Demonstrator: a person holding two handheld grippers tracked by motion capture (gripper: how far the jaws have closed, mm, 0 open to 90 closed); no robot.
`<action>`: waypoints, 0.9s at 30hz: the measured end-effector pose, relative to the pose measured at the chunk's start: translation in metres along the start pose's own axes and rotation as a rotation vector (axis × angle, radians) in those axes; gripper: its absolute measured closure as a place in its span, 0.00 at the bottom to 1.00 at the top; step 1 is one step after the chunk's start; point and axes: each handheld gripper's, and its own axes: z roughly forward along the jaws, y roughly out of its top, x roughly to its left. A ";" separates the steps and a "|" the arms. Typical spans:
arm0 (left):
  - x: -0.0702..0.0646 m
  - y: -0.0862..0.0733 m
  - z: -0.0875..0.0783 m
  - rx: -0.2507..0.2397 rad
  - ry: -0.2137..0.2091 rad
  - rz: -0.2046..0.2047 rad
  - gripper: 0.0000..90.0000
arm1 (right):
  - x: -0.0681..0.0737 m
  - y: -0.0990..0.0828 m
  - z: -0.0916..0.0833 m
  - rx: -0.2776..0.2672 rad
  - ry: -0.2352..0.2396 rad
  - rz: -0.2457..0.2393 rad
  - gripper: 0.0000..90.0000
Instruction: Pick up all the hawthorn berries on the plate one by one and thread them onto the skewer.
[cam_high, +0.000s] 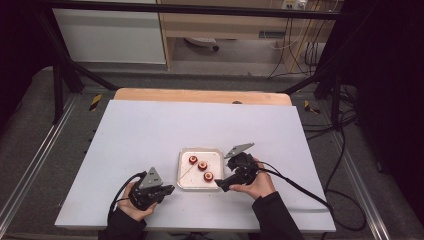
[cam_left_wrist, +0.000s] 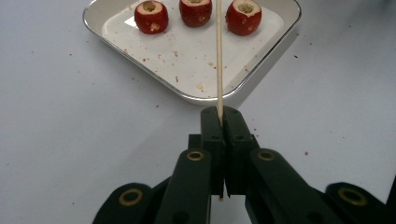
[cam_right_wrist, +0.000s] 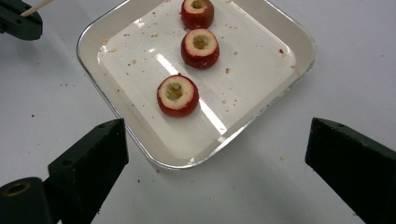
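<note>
L gripper (cam_left_wrist: 220, 122): jaws clamped on wooden skewer (cam_left_wrist: 218, 56), tip reaching over the tray (cam_left_wrist: 261, 65). R gripper (cam_right_wrist: 217, 154): jaws wide apart, nothing between, hovering at tray's near corner. Three cored red fruits (cam_right_wrist: 177, 95) sit in a row inside tray. Step, as judged: R takes nearest fruit by its sides, cored hole facing skewer; keep skewer level, push along the core axis. Clearance: tray rim is low but catches jaws, so come from above. Table (cam_high: 150, 135) around tray offers ample room.
</note>
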 end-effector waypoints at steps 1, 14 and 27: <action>0.000 0.000 0.000 -0.004 -0.001 -0.001 0.98 | 0.000 0.000 0.000 0.000 0.000 0.000 0.09; 0.006 -0.003 -0.003 0.011 0.016 -0.020 0.98 | 0.008 0.038 0.024 0.150 0.091 -0.052 0.31; 0.007 -0.003 -0.002 0.013 0.013 -0.023 0.98 | 0.009 0.049 0.045 0.251 0.117 -0.063 0.54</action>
